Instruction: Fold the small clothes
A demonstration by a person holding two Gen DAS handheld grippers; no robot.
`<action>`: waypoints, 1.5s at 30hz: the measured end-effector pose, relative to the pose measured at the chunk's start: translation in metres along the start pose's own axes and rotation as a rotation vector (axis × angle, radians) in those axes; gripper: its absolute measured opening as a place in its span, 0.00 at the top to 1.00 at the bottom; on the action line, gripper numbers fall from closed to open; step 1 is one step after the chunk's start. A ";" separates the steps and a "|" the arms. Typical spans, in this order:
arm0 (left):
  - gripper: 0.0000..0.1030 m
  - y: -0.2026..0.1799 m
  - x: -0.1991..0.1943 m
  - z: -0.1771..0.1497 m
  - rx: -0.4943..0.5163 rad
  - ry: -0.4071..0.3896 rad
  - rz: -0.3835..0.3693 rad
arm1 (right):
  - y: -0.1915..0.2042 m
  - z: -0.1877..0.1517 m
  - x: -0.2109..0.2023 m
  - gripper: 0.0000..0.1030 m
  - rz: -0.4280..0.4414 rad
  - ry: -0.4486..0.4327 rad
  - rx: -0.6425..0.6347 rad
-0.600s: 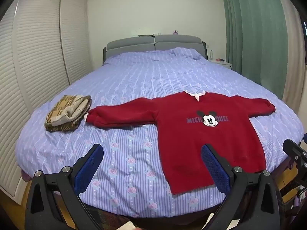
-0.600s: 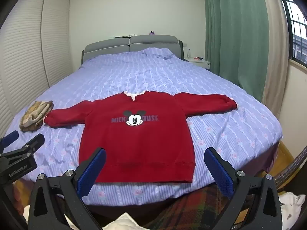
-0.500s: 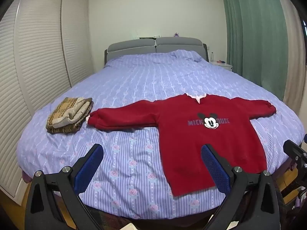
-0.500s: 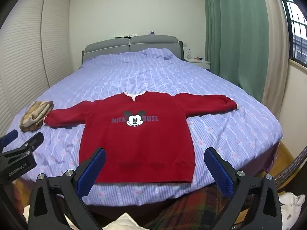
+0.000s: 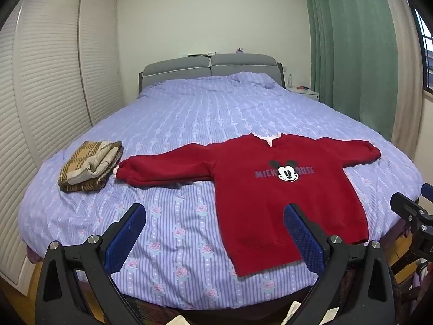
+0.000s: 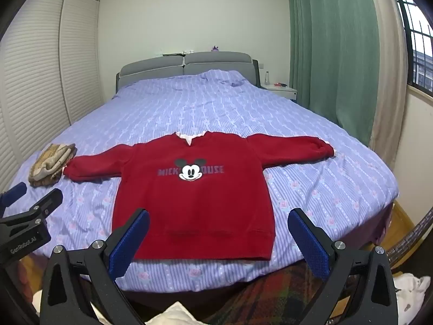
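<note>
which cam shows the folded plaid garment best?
Left wrist. The folded plaid garment sits larger there, with its check pattern and stacked layers readable, just off the red sweatshirt cuff. Right wrist shows it small at the frame's left edge, pattern barely visible.

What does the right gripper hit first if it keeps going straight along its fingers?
Probably the red sweatshirt: its hem area lies between the open right gripper fingers, spread flat on the bed. Nothing shows in between, though depth is hard to judge.

Green curtain [image 6: 330,51] beside louvred wardrobe [image 5: 40,89]
</note>
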State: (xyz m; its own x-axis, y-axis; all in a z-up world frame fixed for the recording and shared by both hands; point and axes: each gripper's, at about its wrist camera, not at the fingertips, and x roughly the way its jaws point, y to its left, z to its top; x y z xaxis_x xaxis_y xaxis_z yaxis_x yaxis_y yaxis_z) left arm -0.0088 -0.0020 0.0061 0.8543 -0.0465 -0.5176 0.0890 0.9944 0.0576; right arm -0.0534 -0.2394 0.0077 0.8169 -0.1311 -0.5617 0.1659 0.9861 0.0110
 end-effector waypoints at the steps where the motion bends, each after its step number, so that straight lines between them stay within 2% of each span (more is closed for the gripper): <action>1: 0.00 0.000 0.000 0.000 0.000 -0.001 0.001 | -0.001 0.000 -0.001 0.00 0.001 -0.003 -0.001; 45: 0.00 -0.002 -0.005 0.003 0.008 -0.023 -0.011 | 0.002 0.000 -0.008 0.00 0.008 -0.026 -0.009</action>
State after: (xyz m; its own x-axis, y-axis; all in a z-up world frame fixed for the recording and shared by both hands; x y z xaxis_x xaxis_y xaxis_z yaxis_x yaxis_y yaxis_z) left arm -0.0115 -0.0040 0.0114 0.8646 -0.0599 -0.4988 0.1027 0.9930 0.0589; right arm -0.0595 -0.2369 0.0119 0.8322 -0.1253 -0.5402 0.1543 0.9880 0.0085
